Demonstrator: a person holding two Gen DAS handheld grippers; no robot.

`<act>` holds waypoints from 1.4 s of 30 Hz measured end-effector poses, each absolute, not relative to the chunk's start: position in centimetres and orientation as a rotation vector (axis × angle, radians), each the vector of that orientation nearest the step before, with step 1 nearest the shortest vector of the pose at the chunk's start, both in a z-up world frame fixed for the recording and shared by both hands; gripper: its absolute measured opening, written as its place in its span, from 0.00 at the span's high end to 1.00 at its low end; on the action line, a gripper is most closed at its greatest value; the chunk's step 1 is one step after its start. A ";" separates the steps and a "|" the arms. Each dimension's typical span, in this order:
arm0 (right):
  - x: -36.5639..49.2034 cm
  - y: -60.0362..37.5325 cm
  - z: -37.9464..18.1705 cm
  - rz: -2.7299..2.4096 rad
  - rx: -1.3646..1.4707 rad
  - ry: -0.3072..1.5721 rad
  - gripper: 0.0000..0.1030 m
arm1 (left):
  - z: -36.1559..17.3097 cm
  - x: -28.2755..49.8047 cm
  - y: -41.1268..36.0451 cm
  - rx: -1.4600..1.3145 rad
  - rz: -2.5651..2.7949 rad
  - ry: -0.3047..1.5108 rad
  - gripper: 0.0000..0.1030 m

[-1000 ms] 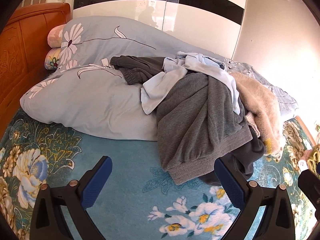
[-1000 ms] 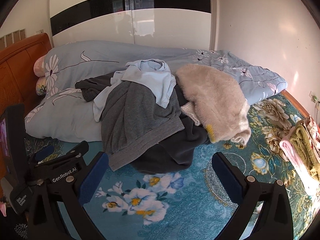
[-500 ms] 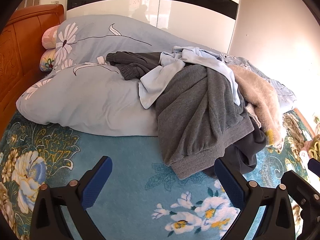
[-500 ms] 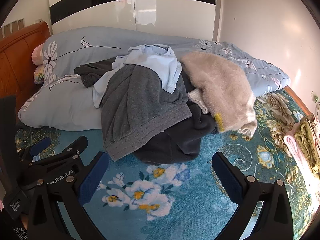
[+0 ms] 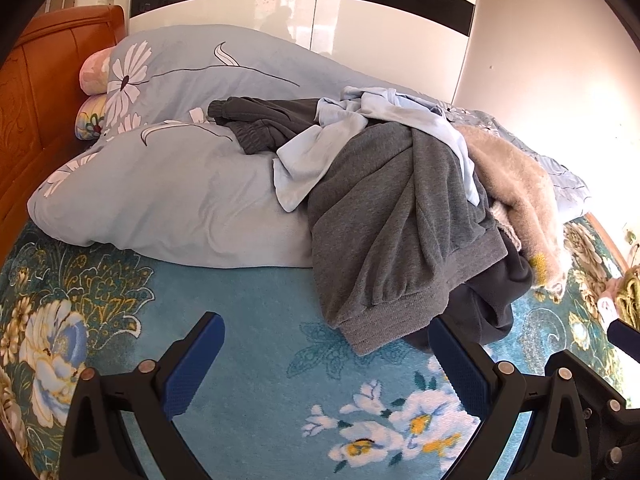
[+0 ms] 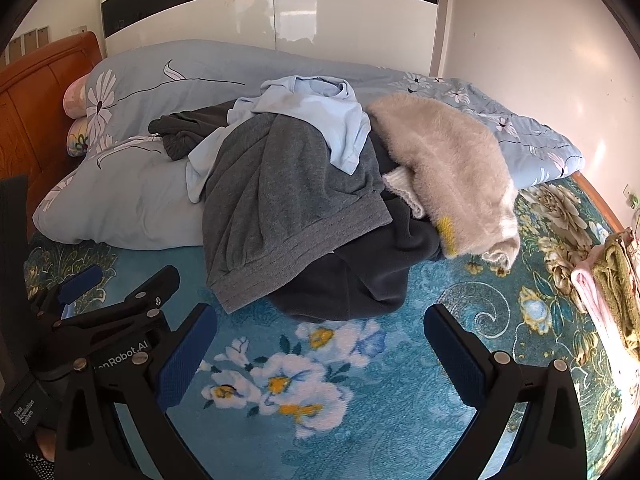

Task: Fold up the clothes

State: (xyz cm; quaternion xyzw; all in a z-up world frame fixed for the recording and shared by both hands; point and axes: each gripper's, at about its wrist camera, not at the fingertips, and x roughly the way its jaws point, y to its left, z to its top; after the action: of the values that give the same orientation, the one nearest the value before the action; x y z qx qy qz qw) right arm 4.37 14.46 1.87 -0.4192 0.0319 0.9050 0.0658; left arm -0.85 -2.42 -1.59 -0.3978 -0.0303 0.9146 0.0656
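Clothes lie heaped on the bed ahead of both pairs of fingers, none of them folded. A grey sweatshirt (image 5: 396, 216) tops the heap, its ribbed hem hanging down toward the teal flowered bedspread (image 5: 256, 320), just beyond the tip of the left gripper's (image 5: 326, 344) right-hand finger. The left gripper hangs over bare bedspread with its fingers spread wide and nothing between them. The right gripper (image 6: 320, 334) is likewise spread wide and empty, with the sweatshirt hem and a dark grey garment (image 6: 360, 276) straight ahead, near but apart from the fingertips.

A pale blue shirt (image 6: 316, 120) drapes across the top of the heap, half tucked under the sweatshirt, so its shape is hard to read. The dark grey garment is mostly buried; only a rumpled lower edge shows. Another dark piece (image 5: 264, 124) pokes out on the far left of the heap, its full outline covered. A fluffy beige sweater (image 6: 448, 172) slopes off to the right of the fingers, with a yellow patch at its edge.

Behind the heap lies a light blue duvet (image 5: 160, 200) with white flowers, and a wooden headboard (image 5: 44, 80) is cut off at the left. Beyond the right gripper's right finger, a pink and olive bundle of cloth (image 6: 612, 284) is cropped by the picture edge and washed out by glare.
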 end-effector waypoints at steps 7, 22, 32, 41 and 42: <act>4.6 14.7 1.6 2.722 -1.273 0.095 0.00 | -1.9 -0.9 -2.4 -1.201 2.763 -0.105 0.00; 4.6 15.3 0.5 2.694 -1.312 0.097 0.00 | -2.4 -1.5 -1.4 -1.211 2.737 -0.098 0.00; 7.9 19.0 0.0 2.610 -1.348 0.178 0.00 | 2.9 -11.2 3.9 -1.010 2.657 0.021 0.00; 12.4 22.0 0.1 2.525 -1.300 0.273 0.00 | 3.5 -24.8 6.7 -1.300 2.476 -0.370 0.00; 12.9 22.2 -0.1 2.517 -1.300 0.262 0.00 | 3.0 -25.9 6.2 -1.345 2.468 -0.448 0.01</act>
State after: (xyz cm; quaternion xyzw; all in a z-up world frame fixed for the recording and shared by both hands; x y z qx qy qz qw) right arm 12.88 22.15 -0.09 -0.4519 0.0911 0.8750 0.1475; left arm -25.86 6.20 3.02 -0.4675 -0.1556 0.8576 0.1473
